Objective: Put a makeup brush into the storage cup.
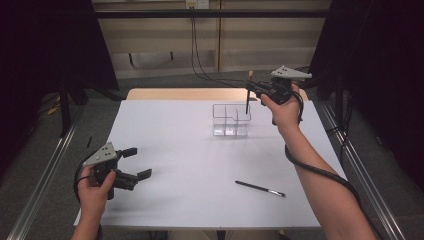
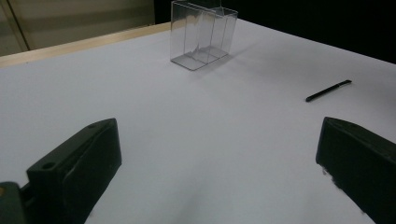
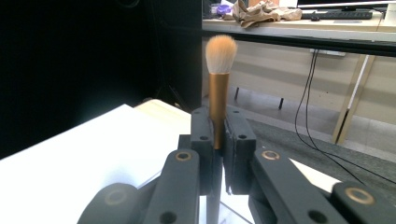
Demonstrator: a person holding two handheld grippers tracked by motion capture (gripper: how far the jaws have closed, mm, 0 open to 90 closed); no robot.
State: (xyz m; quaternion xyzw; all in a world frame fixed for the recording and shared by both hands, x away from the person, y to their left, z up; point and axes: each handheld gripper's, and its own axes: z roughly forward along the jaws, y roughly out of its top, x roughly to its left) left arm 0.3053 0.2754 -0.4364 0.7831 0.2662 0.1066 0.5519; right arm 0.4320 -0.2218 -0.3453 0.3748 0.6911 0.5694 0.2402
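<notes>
My right gripper (image 1: 251,90) is shut on a makeup brush (image 3: 218,88) with a pale tuft, a copper ferrule and a dark handle. It holds the brush upright, tuft up, and the handle (image 1: 247,102) reaches down into the right rear compartment of a clear plastic organizer (image 1: 230,120) at the table's far middle. A black pen (image 1: 260,188) lies flat on the white table near the right front. My left gripper (image 1: 136,162) hovers low at the front left, open, nothing between its jaws. In the left gripper view, the organizer (image 2: 201,35) and the pen (image 2: 328,90) lie ahead.
The white table (image 1: 175,150) has a wooden strip (image 1: 170,94) along its far edge. Metal rails (image 1: 45,175) run along both sides on the floor. Cables (image 1: 200,60) hang down behind the table. A trailing cable (image 1: 320,172) loops over the right forearm.
</notes>
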